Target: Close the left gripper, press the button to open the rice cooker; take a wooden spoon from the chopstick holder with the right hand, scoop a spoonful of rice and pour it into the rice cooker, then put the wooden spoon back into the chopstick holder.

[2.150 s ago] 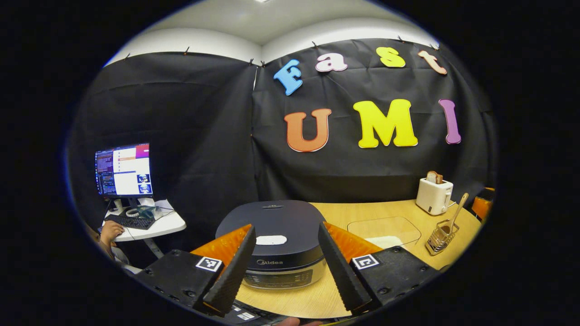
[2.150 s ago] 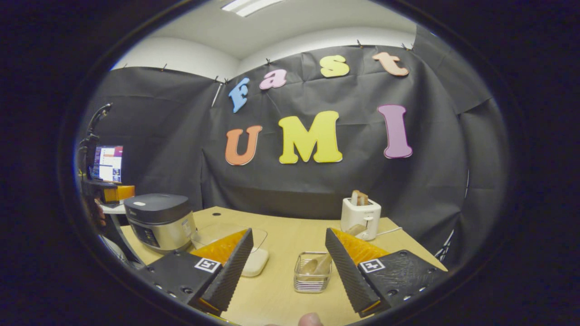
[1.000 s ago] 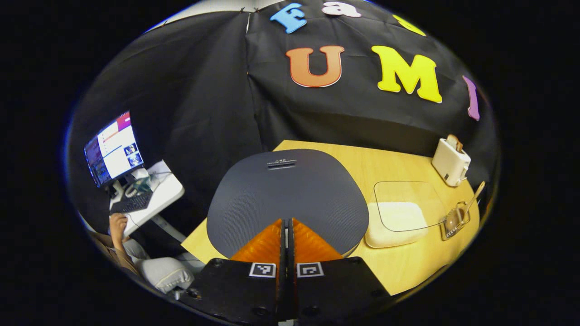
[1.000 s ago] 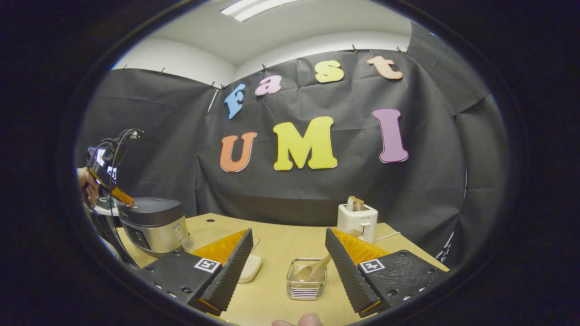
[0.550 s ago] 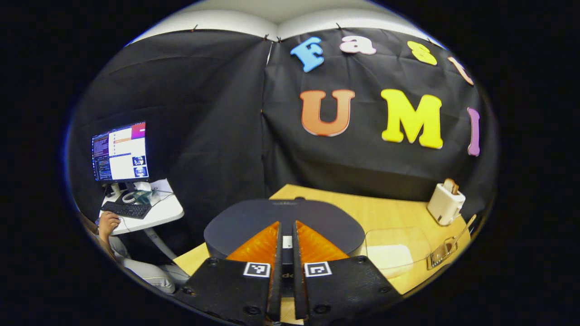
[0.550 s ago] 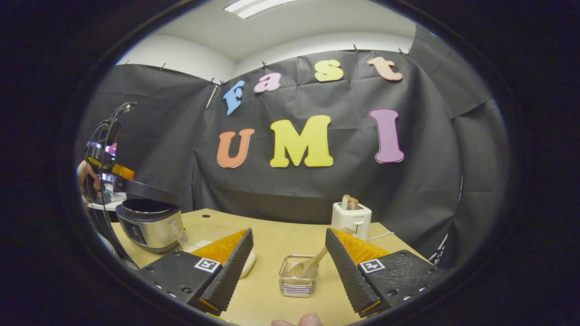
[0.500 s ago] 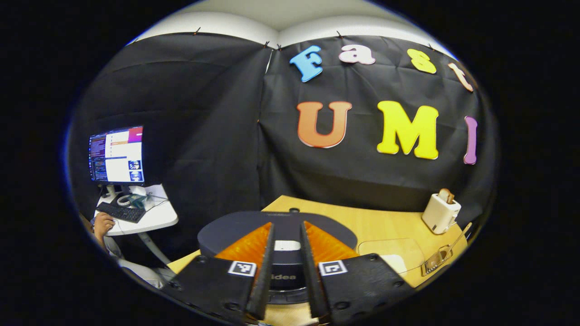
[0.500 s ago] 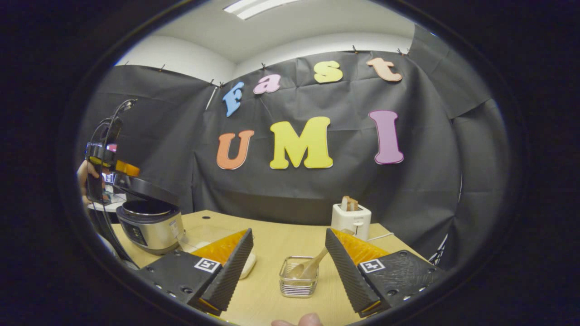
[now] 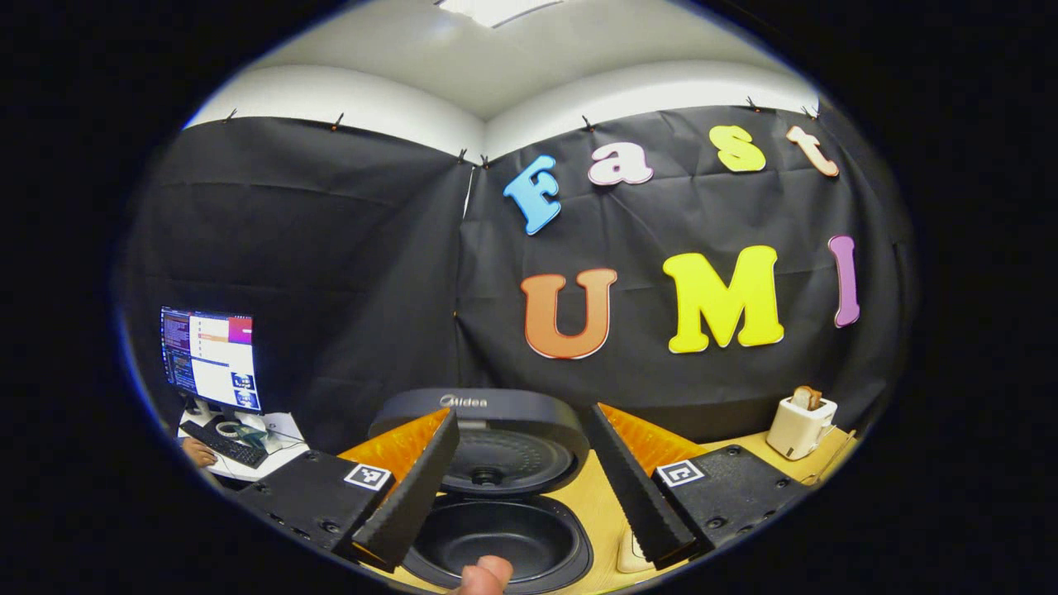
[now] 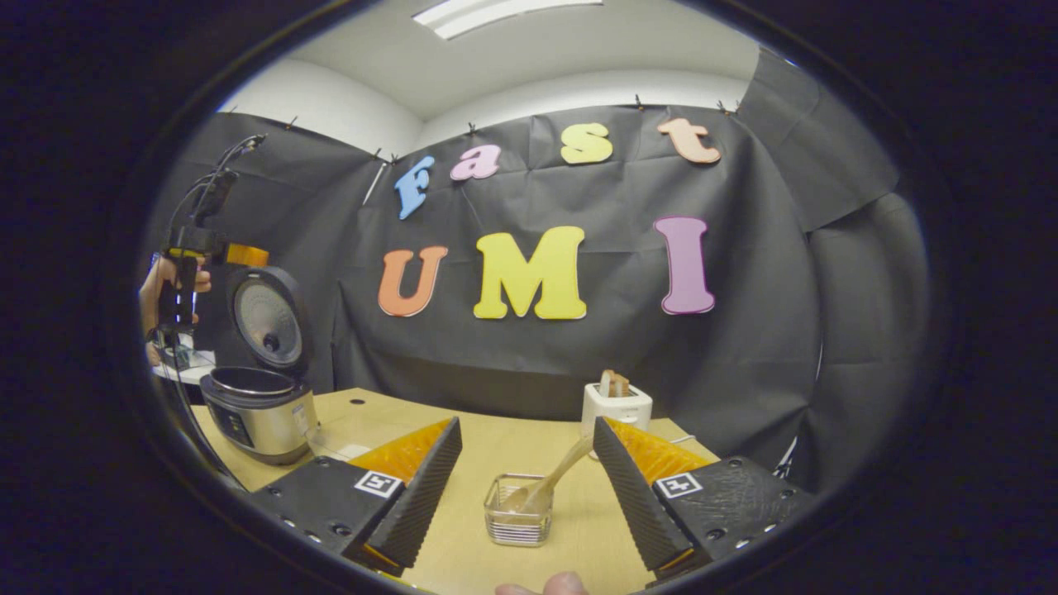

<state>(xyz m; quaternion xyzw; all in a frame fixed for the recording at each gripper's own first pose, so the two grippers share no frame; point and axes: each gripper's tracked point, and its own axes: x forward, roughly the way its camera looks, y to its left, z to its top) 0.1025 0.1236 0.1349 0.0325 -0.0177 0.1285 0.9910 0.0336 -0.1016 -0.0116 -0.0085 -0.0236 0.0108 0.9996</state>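
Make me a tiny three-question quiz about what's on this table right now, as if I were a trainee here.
1. True or false: the rice cooker has its lid shut.
2. Where is the wooden spoon? A) in the chopstick holder B) inside the rice cooker C) gripped by the right tongs
3. Fill in: the slice of bread sticks up out of the white ____ at the back of the table.

Key
1. False: the lid stands raised, and the left gripper view looks down into the dark inner pot.
2. A: it leans in the holder, and the right tongs are open, short of it.
3. Toaster.
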